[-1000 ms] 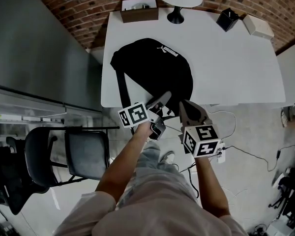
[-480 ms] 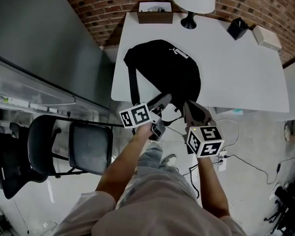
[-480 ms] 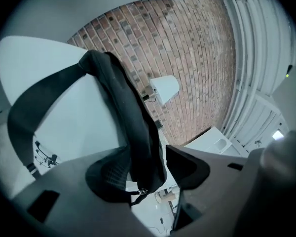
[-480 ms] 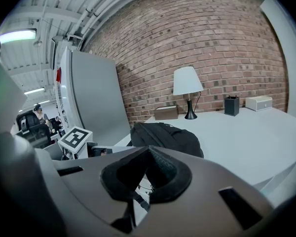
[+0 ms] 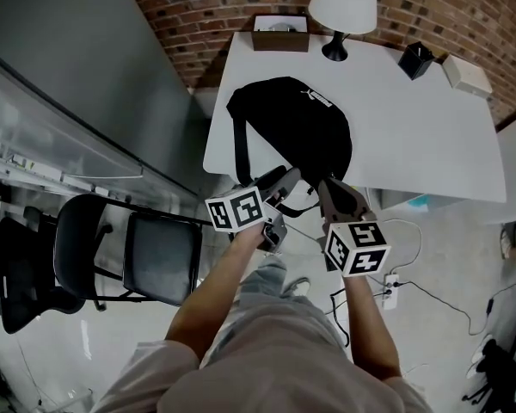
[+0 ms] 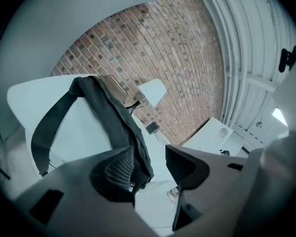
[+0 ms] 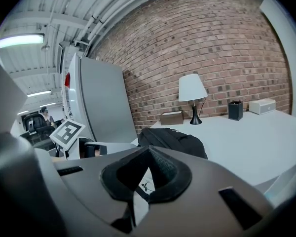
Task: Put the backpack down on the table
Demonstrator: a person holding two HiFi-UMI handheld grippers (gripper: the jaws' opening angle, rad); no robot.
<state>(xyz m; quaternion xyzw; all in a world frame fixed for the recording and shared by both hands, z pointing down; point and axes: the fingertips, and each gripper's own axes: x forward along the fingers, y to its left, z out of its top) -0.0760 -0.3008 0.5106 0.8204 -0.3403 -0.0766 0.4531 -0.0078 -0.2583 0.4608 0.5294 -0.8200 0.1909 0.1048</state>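
Lower centre: the left gripper (image 6: 155, 166) has its jaws spread, with black backpack (image 5: 297, 123) fabric against one. The right gripper (image 7: 147, 157) is pinched closed (possibly on a thin strap). The backpack lies on the white table (image 5: 421, 136), with a lamp (image 5: 344, 3) beyond.

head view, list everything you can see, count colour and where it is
backpack: 1, black, lying on the table's near left part
table: 1, white, against the brick wall
lamp: 1, white shade, black base, table's far edge
open box: 1, brown, table's far left corner
small box: 1, black, far right
flat box: 1, off-white, far right corner
chair: 1, black, floor at left
office chair: 1, black, far left
power strip: 1, white, floor
left gripper: 1, grey, jaws apart
right gripper: 1, grey, jaws together
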